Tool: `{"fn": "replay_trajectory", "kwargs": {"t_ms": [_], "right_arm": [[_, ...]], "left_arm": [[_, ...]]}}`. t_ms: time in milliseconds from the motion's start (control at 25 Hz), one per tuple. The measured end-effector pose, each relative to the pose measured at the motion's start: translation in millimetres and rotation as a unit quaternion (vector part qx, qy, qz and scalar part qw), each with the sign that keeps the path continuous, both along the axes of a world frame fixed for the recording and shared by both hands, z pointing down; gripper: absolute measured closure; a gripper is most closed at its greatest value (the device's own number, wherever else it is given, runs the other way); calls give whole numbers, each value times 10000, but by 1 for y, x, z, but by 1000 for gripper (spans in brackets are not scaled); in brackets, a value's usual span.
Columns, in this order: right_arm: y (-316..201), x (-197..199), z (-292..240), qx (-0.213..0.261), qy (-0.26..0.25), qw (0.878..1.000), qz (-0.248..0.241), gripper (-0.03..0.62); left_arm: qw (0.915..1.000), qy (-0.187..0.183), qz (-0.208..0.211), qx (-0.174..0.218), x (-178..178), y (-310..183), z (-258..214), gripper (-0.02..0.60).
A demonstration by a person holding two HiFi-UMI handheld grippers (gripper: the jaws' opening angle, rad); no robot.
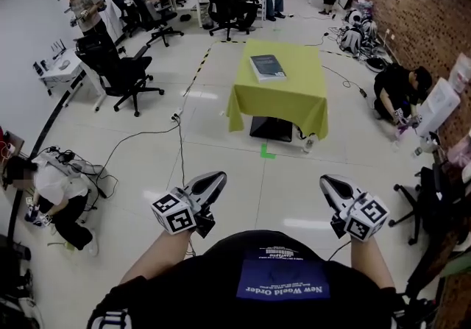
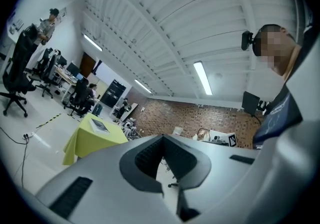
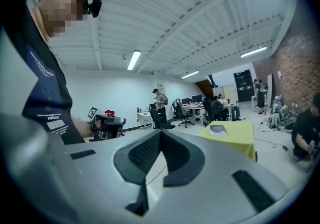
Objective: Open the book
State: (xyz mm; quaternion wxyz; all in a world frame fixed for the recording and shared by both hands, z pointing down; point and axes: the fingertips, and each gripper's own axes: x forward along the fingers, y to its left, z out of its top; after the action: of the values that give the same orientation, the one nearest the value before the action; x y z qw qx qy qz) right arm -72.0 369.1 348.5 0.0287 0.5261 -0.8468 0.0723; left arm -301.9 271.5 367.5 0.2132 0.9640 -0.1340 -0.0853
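A closed dark book (image 1: 267, 67) lies flat on a small table draped in a yellow cloth (image 1: 294, 96), well ahead of me across the floor. My left gripper (image 1: 218, 177) and right gripper (image 1: 327, 182) hang low in front of my body, far short of the table, both shut and empty. In the left gripper view the jaws (image 2: 162, 138) meet at their tips, and the book (image 2: 100, 126) shows small on the yellow table (image 2: 87, 143) to the left. In the right gripper view the jaws (image 3: 160, 133) also meet; the book (image 3: 218, 129) lies on the table (image 3: 235, 138) at the right.
Black office chairs (image 1: 118, 70) stand at the left, and desks with seated people at the back. One person crouches at the left wall (image 1: 51, 188), another at the right (image 1: 397, 92). Cables (image 1: 180, 136) cross the floor. A green tape mark (image 1: 267, 151) lies before the table.
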Motion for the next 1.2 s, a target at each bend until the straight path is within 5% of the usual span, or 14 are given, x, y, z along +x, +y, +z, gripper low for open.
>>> {"fn": "replay_trajectory", "kwargs": {"t_ms": [240,520,1200], "right_arm": [[-74,81,-16,66,3,9990,-444,608],[-148,130,0,-46,-106,9987,-488,608],[-381,205,-1,-239,-77,9982,546,608]], "left_arm": [[9989,129,-441,-30,73,-57,-17,583],[9990,99,-347,-278,131,-124,0,583],[9952,49,818,-526,234,-402,15,583]]}}
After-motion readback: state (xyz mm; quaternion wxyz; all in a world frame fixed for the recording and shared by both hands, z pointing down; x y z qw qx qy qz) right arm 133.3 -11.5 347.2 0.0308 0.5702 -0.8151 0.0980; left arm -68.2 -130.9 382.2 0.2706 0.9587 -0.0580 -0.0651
